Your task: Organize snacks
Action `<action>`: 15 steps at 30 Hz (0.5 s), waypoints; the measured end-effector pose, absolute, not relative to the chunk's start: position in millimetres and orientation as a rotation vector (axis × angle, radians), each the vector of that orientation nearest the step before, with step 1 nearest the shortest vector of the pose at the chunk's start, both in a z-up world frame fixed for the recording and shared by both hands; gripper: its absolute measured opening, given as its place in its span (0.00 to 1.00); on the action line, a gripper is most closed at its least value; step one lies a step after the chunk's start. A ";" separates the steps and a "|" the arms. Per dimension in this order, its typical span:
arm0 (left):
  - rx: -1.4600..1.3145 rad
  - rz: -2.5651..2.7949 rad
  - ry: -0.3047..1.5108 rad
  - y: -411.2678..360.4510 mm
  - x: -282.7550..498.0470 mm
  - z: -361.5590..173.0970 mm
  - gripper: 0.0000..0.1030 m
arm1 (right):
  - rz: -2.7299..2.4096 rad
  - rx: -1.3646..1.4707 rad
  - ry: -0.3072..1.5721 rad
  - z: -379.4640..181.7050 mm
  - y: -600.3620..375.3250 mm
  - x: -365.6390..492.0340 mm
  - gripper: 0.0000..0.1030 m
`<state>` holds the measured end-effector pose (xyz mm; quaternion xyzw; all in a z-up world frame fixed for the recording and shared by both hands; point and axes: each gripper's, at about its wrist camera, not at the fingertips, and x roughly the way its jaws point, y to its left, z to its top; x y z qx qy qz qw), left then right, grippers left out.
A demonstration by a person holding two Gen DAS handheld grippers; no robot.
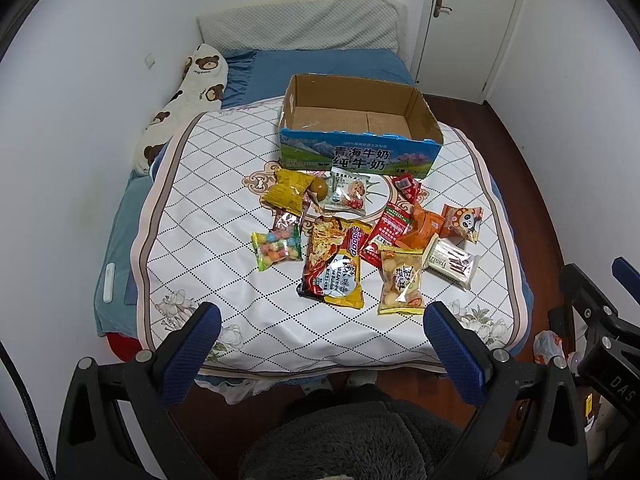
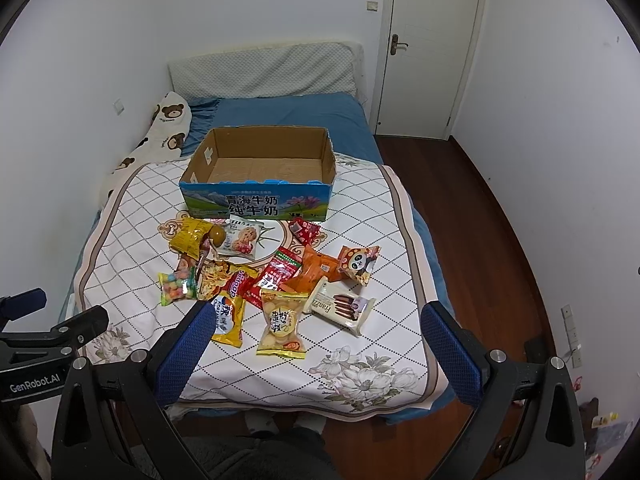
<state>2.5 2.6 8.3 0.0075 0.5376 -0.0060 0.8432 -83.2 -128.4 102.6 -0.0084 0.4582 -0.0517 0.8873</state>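
A home bedroom. A bed with a blue fitted sheet (image 2: 304, 116) fills the corner between plain white walls, with a padded white quilted headboard (image 2: 264, 70) at its far end and a long cream bolster printed with brown teddy bears (image 1: 188, 100) along the wall side. A white diamond-patterned quilt with floral corners (image 1: 224, 280) covers the mattress. A white panelled door with a brass lever handle (image 2: 428, 48) and dark red-brown wooden flooring (image 2: 472, 200) complete the room.

Cardboard box (image 1: 360, 120) – matt brown inside, printed outside; snack packets (image 1: 332, 264) glossy plastic; quilted cloth cover (image 1: 208, 184); wood floor (image 2: 492, 216).
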 end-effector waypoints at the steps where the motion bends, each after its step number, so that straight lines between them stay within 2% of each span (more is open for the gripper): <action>1: 0.016 -0.013 1.134 2.7 2.3 8.2 1.00 | -0.108 -0.016 0.952 102.3 -128.3 -83.3 1.00; 15: 0.015 -0.013 1.130 1.9 1.1 8.2 1.00 | -0.106 -0.014 0.955 100.7 -127.9 -84.0 1.00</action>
